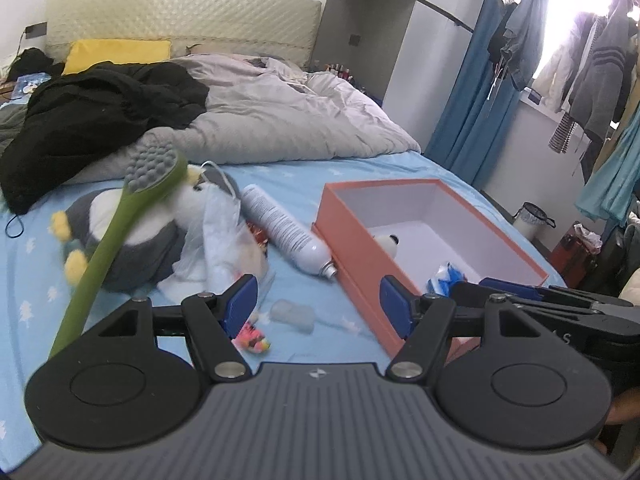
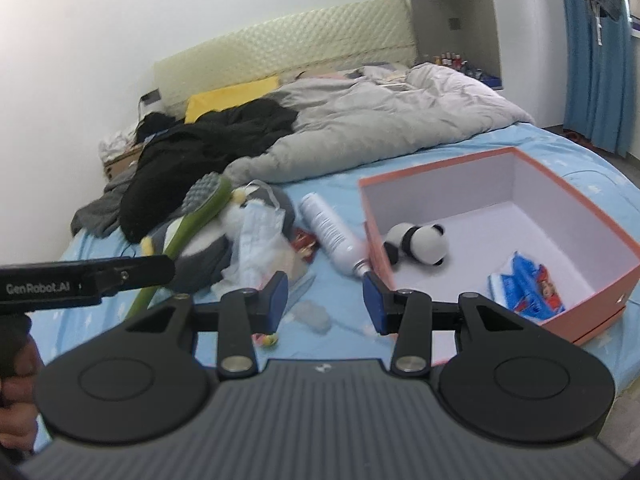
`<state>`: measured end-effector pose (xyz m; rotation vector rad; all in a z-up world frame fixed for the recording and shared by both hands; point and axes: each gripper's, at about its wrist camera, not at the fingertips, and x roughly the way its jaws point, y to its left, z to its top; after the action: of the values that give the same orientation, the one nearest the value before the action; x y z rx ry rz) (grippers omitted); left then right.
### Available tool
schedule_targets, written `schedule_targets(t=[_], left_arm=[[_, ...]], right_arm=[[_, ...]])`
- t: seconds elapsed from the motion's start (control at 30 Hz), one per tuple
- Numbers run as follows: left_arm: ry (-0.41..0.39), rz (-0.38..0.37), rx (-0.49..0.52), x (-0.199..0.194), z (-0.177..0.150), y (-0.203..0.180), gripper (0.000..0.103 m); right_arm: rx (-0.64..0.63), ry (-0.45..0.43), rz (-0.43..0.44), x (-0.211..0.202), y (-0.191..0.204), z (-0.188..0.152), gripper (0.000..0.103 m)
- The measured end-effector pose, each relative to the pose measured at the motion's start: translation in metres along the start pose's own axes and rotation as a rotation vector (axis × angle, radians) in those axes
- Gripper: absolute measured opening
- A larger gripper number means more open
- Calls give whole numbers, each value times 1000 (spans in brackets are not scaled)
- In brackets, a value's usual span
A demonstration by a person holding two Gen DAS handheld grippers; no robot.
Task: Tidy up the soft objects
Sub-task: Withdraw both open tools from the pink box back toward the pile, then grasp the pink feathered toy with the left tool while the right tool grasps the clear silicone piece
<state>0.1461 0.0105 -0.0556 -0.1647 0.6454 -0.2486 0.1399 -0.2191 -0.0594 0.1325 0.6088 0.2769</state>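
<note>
An open orange box (image 2: 576,216) (image 1: 352,236) sits on the blue bed; inside lie a small panda plush (image 2: 420,242) (image 1: 390,242) and a blue tissue pack (image 2: 528,284) (image 1: 446,274). Left of the box lie a grey-and-white penguin plush (image 1: 132,236) (image 2: 208,248), a clear plastic bag (image 1: 224,236) (image 2: 260,244), a white spray can (image 1: 284,228) (image 2: 332,232) and a green long-handled brush (image 1: 120,220) (image 2: 192,220). My left gripper (image 1: 320,304) is open and empty above the bed by the box's near corner. My right gripper (image 2: 325,300) is open and empty beside it.
A small clear cap (image 1: 292,314) (image 2: 312,316) and a pink-yellow pom-pom toy (image 1: 252,338) (image 2: 266,339) lie on the sheet under the grippers. A grey duvet (image 1: 280,112), black clothes (image 1: 100,112) and a yellow pillow (image 1: 116,52) fill the far bed. Hanging clothes (image 1: 592,64) are at right.
</note>
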Motion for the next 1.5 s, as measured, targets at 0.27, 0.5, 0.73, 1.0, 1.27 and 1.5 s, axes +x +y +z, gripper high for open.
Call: schedule_targets(t=[0.27,0.5,0.73,1.0,1.27,1.5], left_arm=[[6,75,-14,-13,-29,18,73],[62,123,-96,-6,-59,42,73],[103,135,-165,18,-77,62,73],[130,89,-245,69,-81,92,73],[162,9,-361,126,-84,114,72],[200,-45,-407,163,-83,114,71]], right_arm=[[-60,42,51,-5,23,-30,44],[-89,77,74,0,29,-51,44],[-130,131,111,33,37,-58,44],[-190,179,78,89,41,-62,44],[-257,212,36,148,34,-66,44],[-266,237,29,186,23,-66,44]])
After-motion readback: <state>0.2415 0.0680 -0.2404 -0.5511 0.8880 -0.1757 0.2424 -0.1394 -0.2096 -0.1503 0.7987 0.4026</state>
